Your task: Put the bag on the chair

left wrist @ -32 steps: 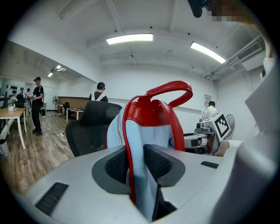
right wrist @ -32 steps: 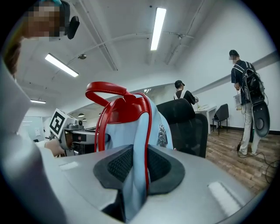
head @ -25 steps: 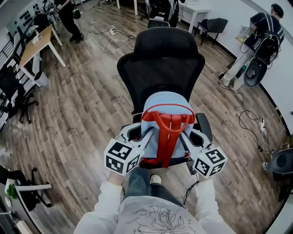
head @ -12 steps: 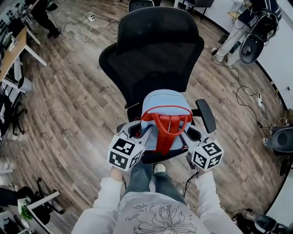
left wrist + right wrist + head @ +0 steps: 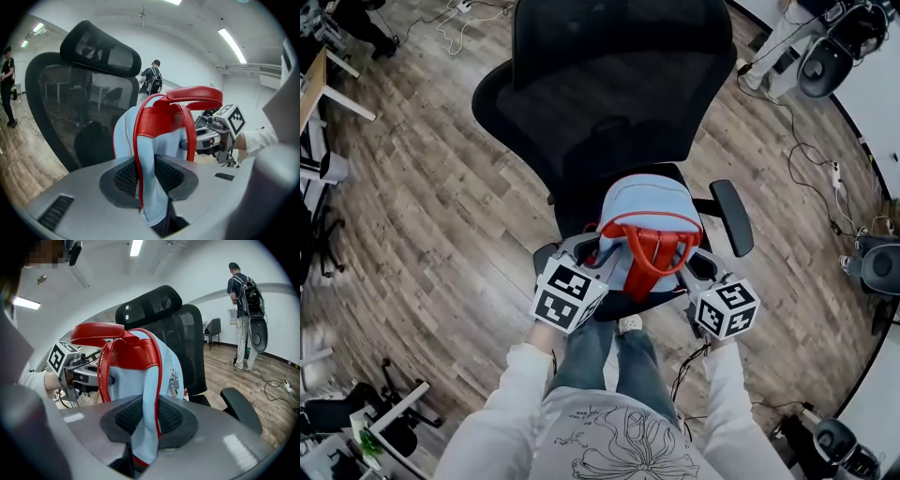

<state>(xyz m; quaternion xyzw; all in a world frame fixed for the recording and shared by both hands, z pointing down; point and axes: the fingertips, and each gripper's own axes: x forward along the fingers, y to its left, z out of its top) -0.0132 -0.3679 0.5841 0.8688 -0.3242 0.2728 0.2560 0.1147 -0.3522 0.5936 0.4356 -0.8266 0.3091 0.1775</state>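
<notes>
A light blue bag (image 5: 645, 211) with red straps and a red handle stands upright over the seat of the black mesh office chair (image 5: 609, 84), close to the backrest. Whether its base touches the seat is hidden. My left gripper (image 5: 587, 255) is shut on the bag's left side, with blue fabric and a red strap pinched between its pads (image 5: 150, 176). On the other side, my right gripper (image 5: 692, 272) is shut on the bag's blue edge (image 5: 146, 420). Across the bag (image 5: 123, 140) the left gripper view shows the right gripper (image 5: 213, 136). The right gripper view shows the bag (image 5: 136, 376) likewise.
The chair's right armrest (image 5: 731, 216) juts out beside the right gripper. My legs and a shoe (image 5: 628, 324) stand right in front of the seat. Cables (image 5: 797, 150) trail over the wood floor at right. A person with equipment (image 5: 243, 310) stands far off; desks (image 5: 319, 84) are at left.
Both grippers have carried the bag forward toward the chair's backrest, and it now sits lower over the seat. The chair looms nearer in the head view.
</notes>
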